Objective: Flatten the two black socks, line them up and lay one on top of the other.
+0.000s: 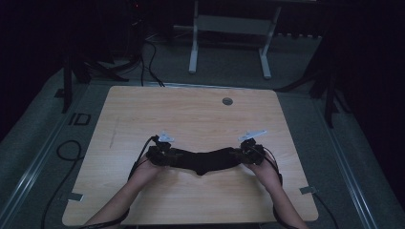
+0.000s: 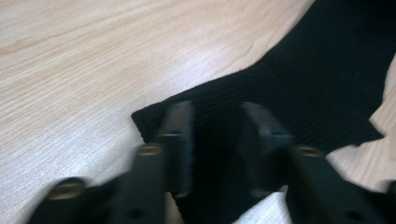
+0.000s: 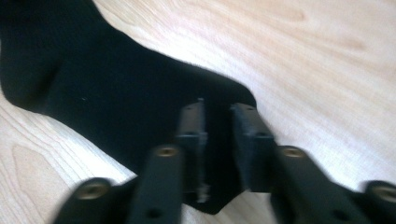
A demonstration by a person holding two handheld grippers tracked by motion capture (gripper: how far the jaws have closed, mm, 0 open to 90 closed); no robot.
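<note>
— So where does the work stand?

— Early, I'd judge. The black sock (image 1: 203, 161) lies stretched flat across the near middle of the worktop (image 1: 191, 114), not yet folded or lifted.

— And the grip?

— The left hand-held gripper (image 2: 215, 122) has its jaws part open, astride the ribbed cuff end. The right hand-held gripper (image 3: 217, 122) sits the same way over the other end, jaws narrowly apart with cloth between them. Whether either truly pinches the fabric, I can't tell.

— What's left?

— Closing on both ends, then whatever folding or moving follows.
</note>
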